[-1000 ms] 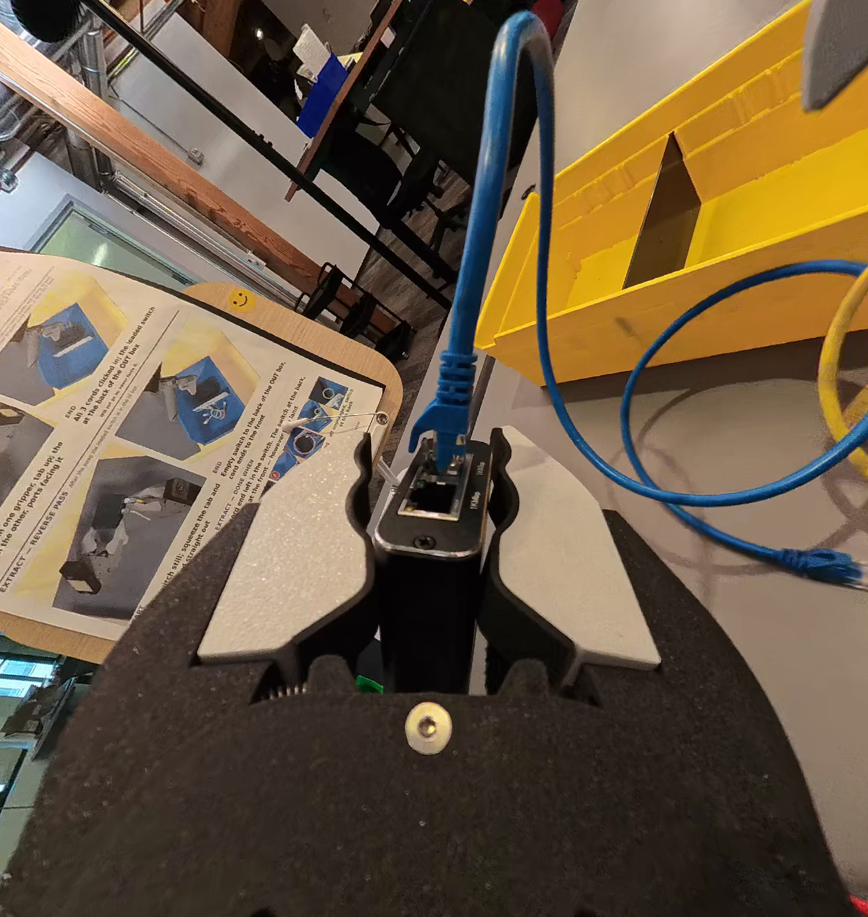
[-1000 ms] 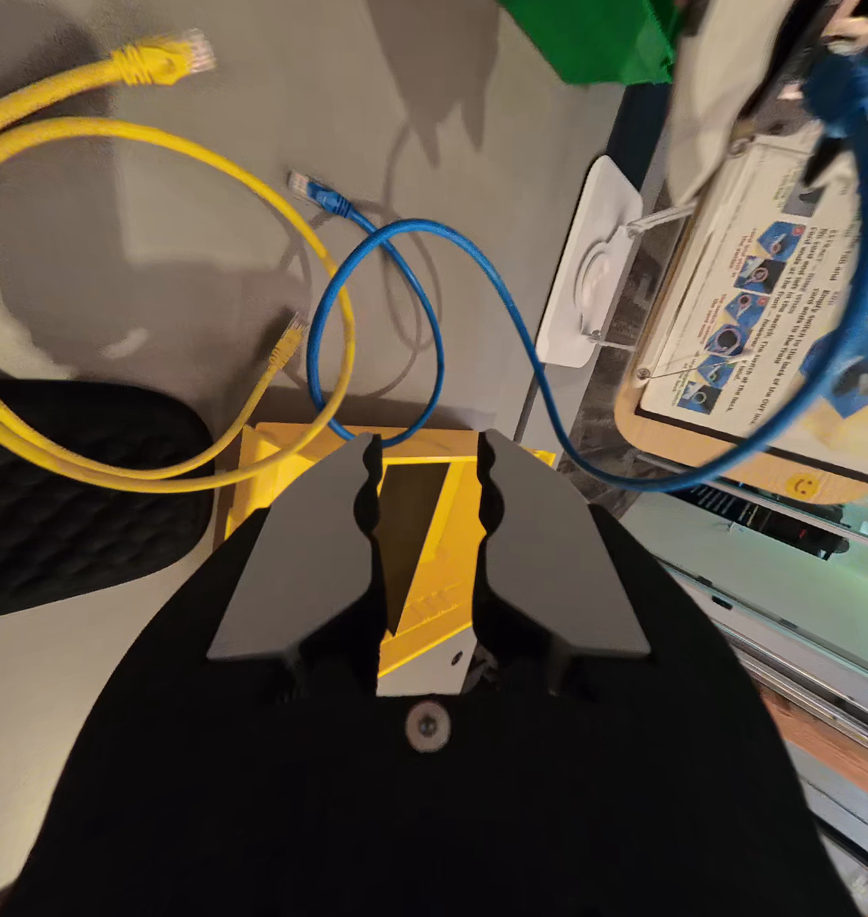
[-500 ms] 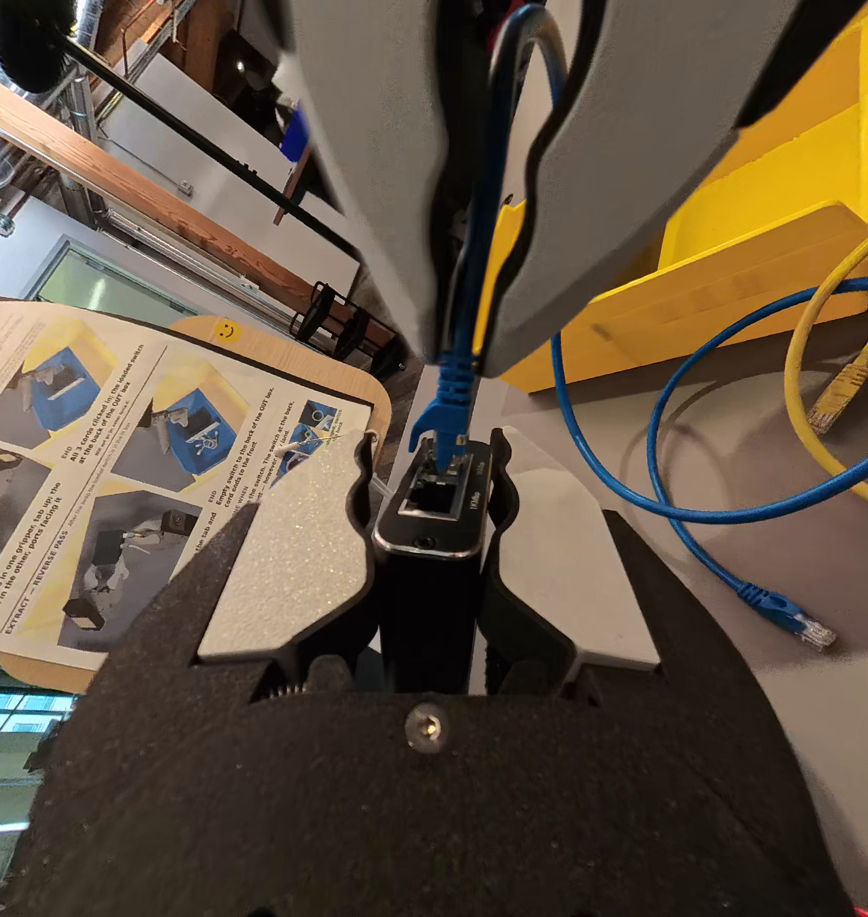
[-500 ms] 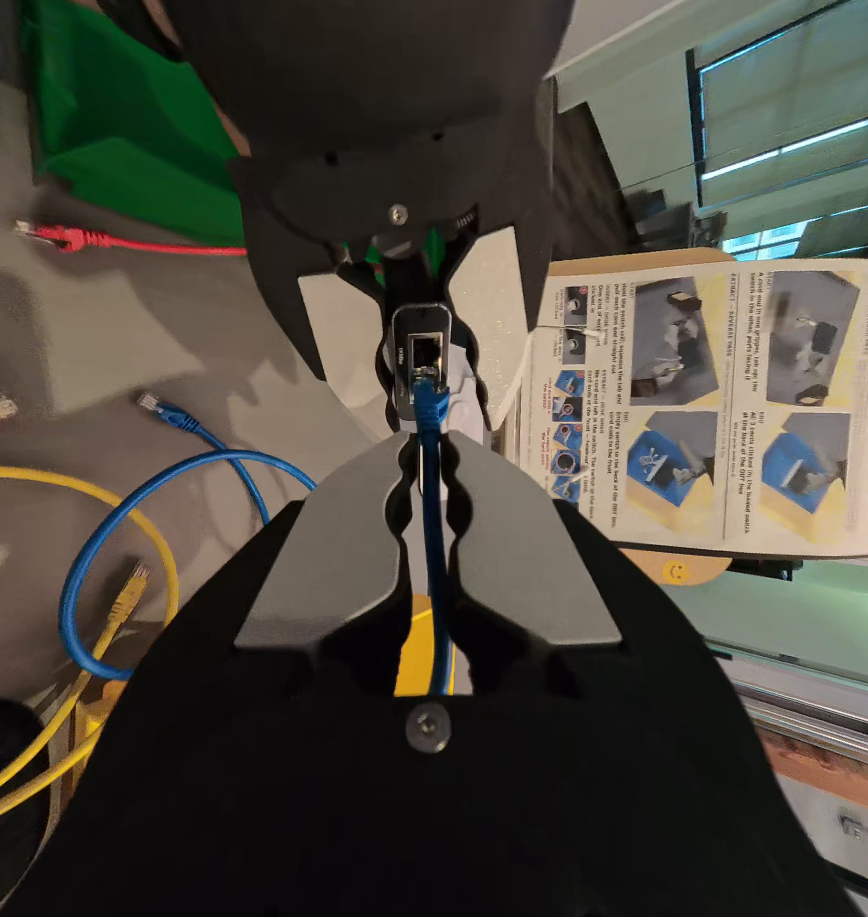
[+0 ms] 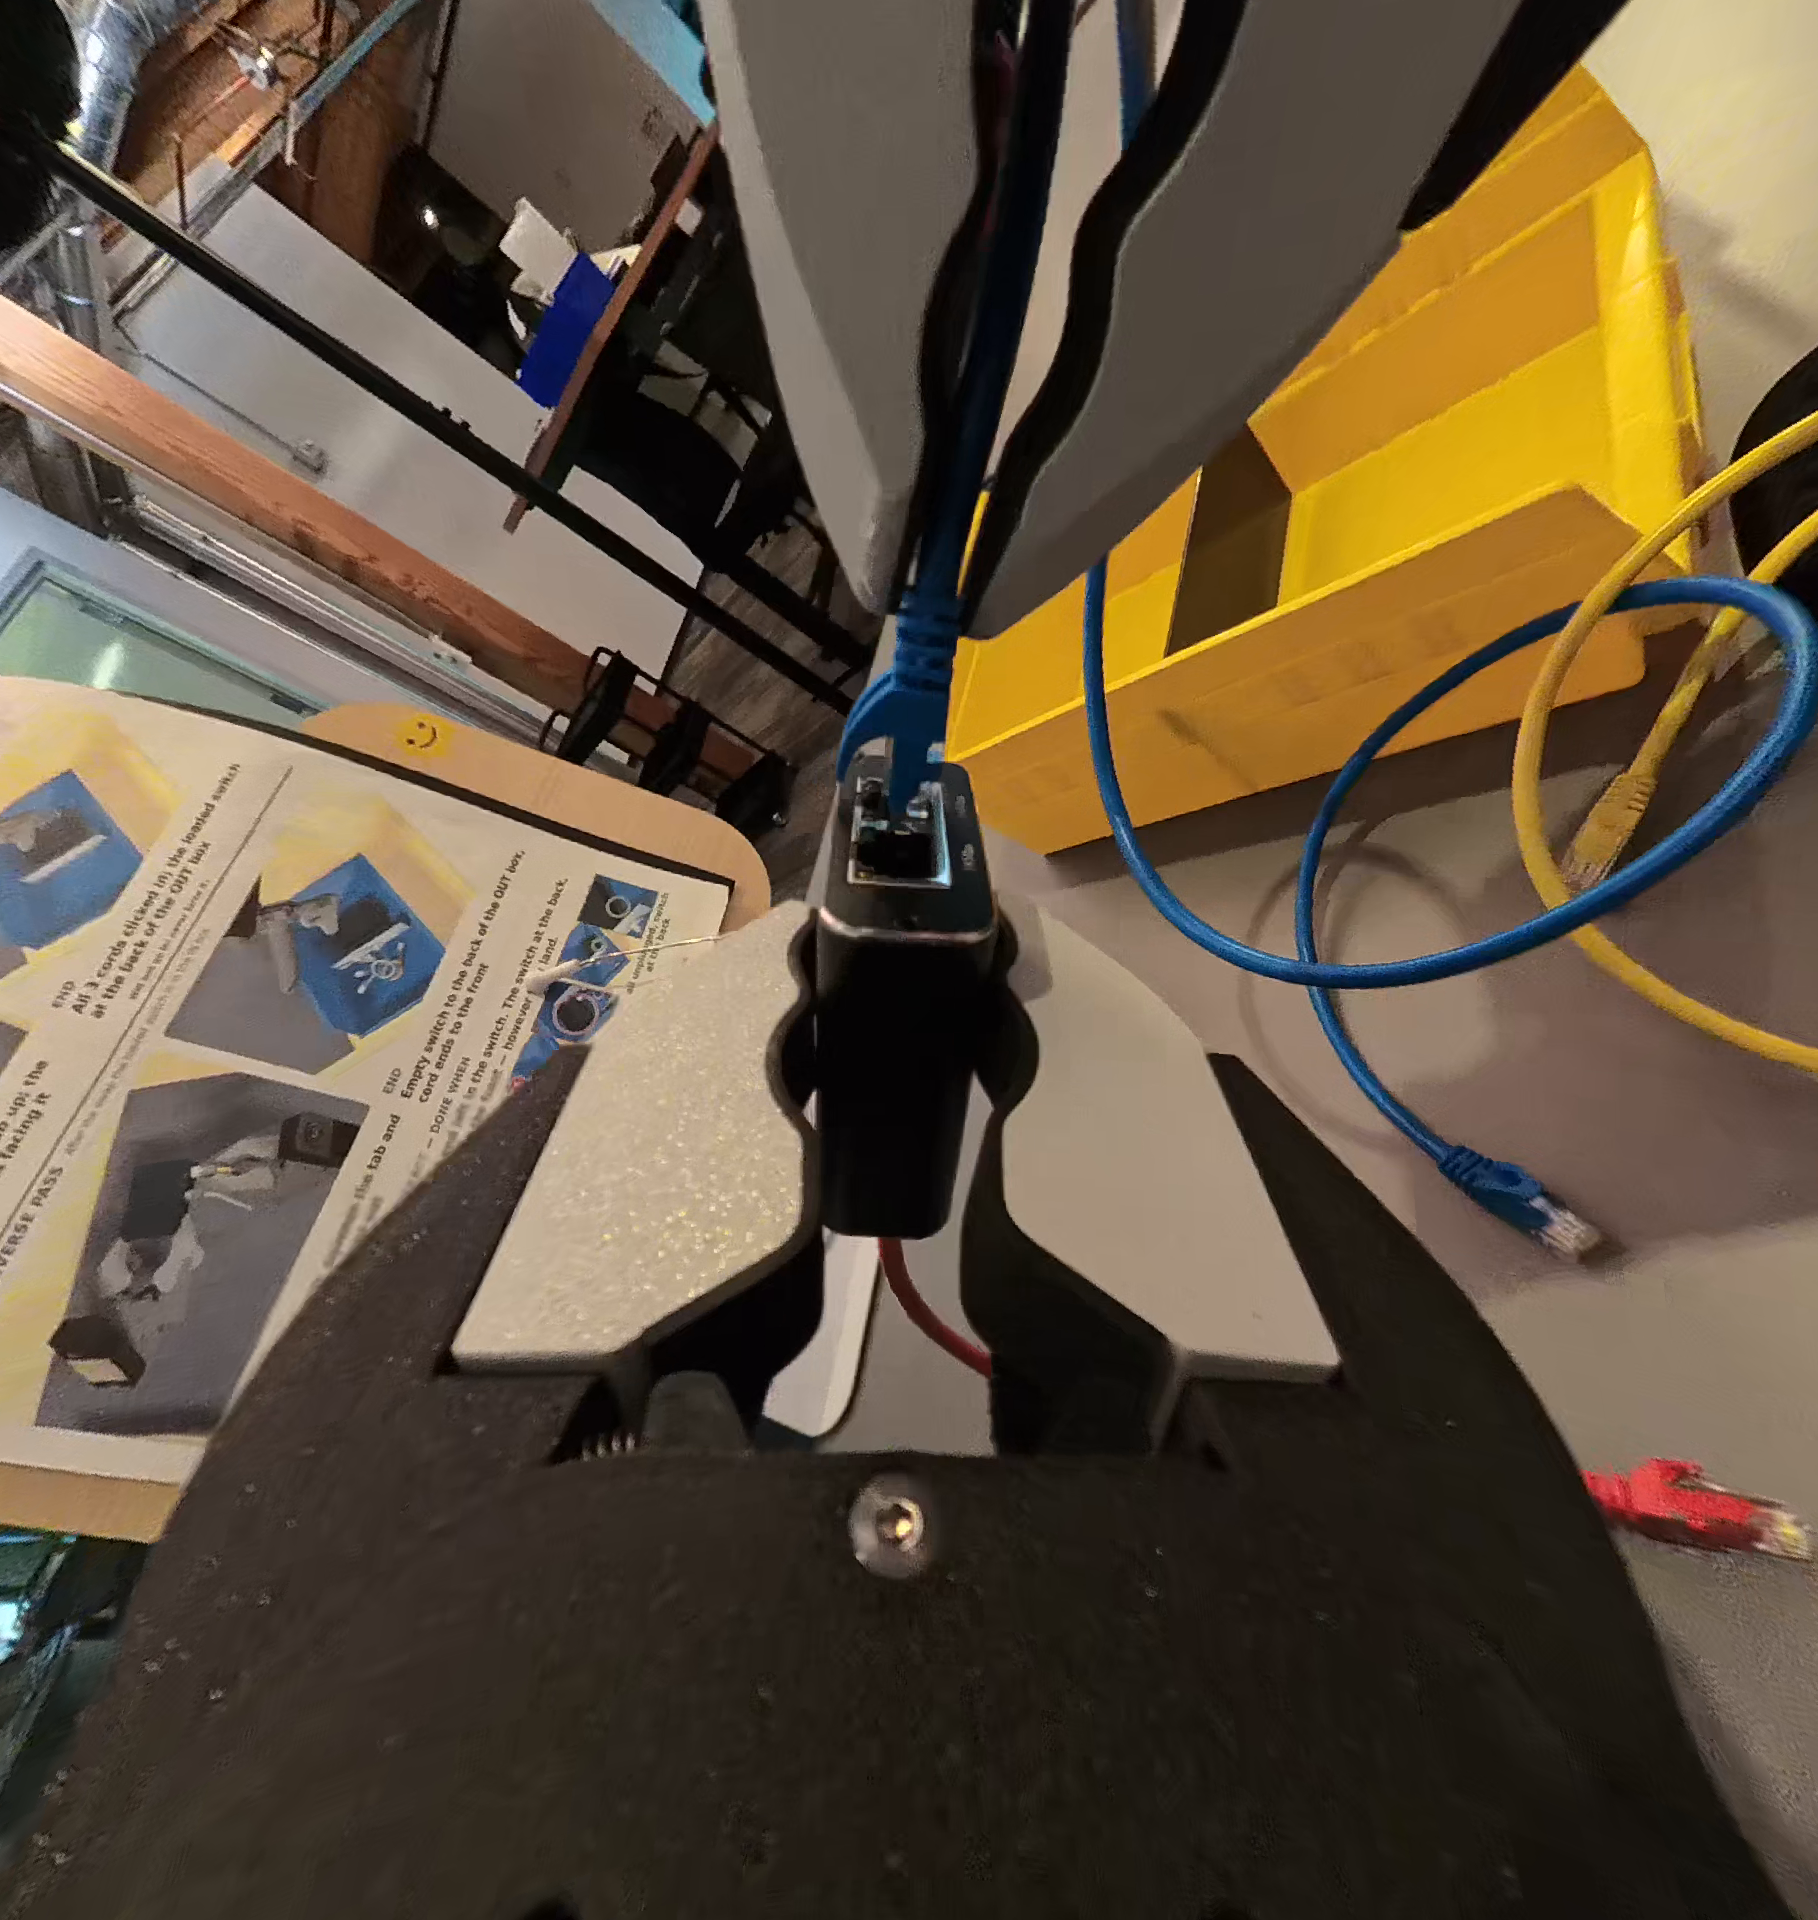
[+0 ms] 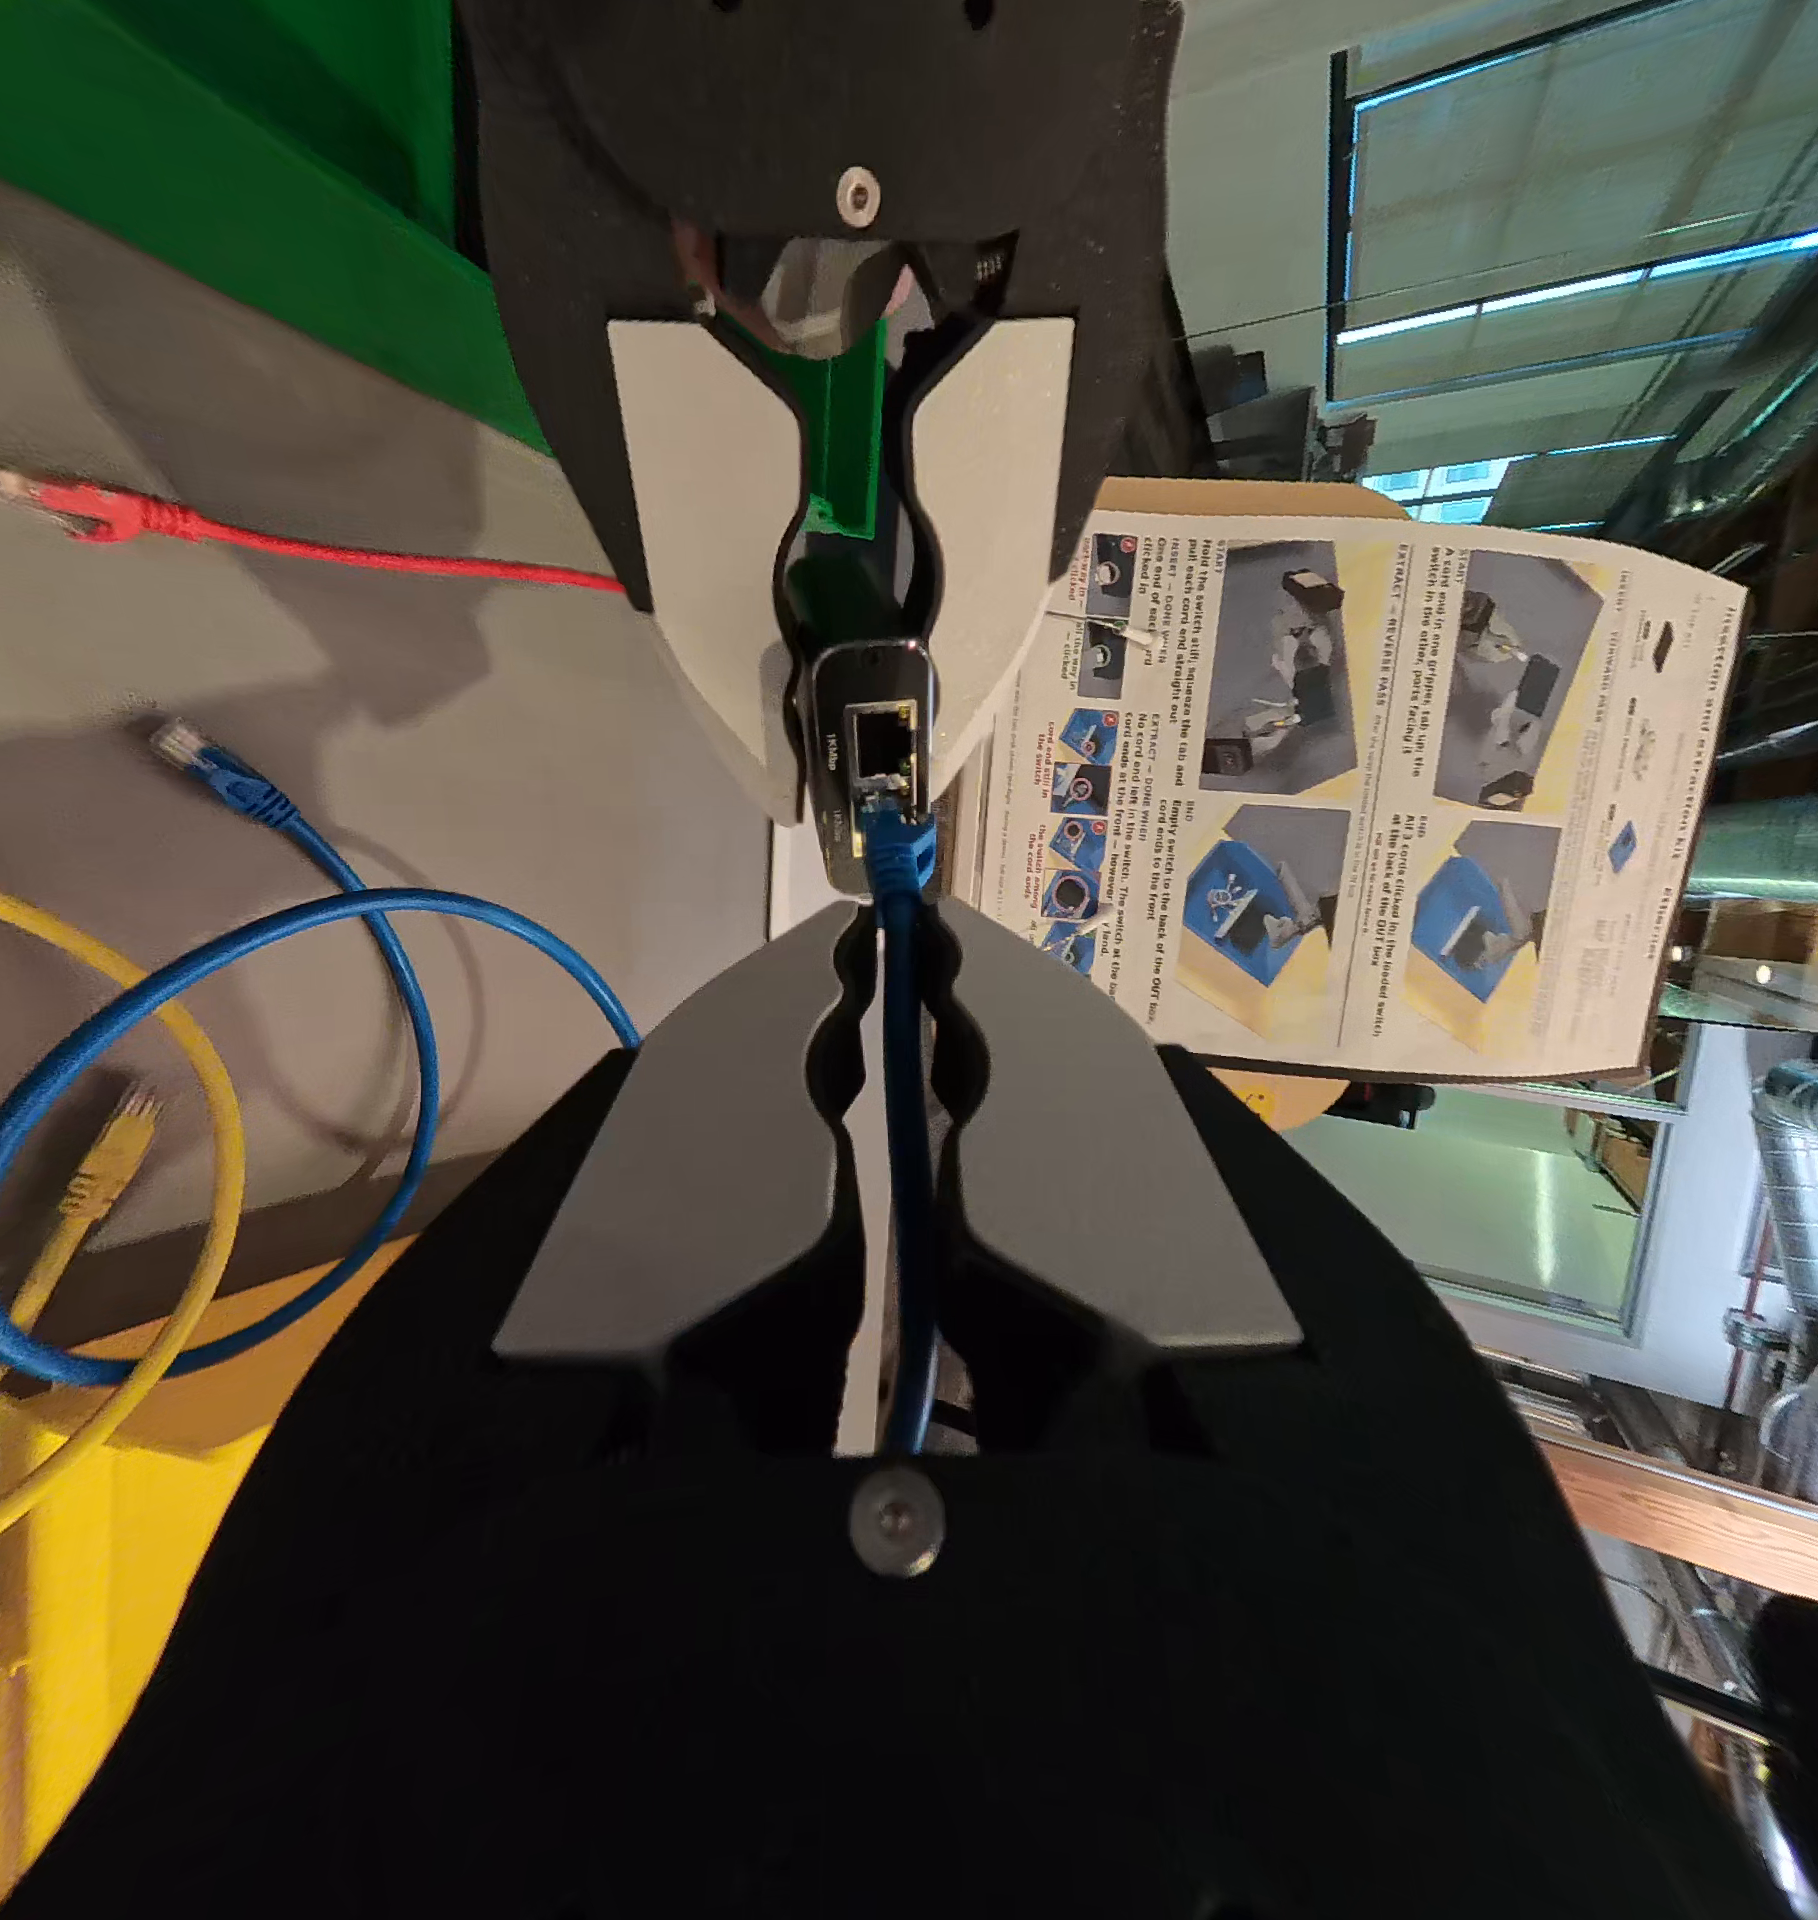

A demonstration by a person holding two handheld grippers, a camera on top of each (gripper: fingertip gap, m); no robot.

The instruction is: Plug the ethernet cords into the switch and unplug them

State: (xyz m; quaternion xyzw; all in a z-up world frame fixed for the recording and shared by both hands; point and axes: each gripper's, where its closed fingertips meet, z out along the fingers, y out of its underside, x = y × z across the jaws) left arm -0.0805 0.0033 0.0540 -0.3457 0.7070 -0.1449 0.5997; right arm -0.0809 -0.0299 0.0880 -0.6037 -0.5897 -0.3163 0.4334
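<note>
My left gripper (image 5: 905, 935) is shut on the black switch (image 5: 900, 1039), which sits far forward between its fingertips, ports facing away. A blue plug (image 5: 910, 707) sits in the far port; the near port (image 5: 889, 857) is bare. My right gripper (image 6: 897, 920) faces the switch (image 6: 869, 769) and is shut on the blue cord (image 6: 900, 1091) just behind the plug (image 6: 894, 842). Its grey fingers (image 5: 832, 312) fill the top of the left wrist view. The cord's other end (image 5: 1518, 1210) lies loose on the table.
A yellow bin (image 5: 1404, 540) stands behind the switch, and a green bin (image 6: 209, 156) shows behind the left gripper. A yellow cord (image 5: 1611, 821) and a red cord's plug (image 5: 1694, 1517) lie on the grey table. An instruction sheet (image 5: 157, 987) lies on a board at the left. There is about 5 centimetres between the tips of the two grippers.
My right gripper swung in from over the table and shut on the blue cord behind the plug. The switch has slid forward in my left grasp toward the fingertips, and the left fingers closed narrower.
</note>
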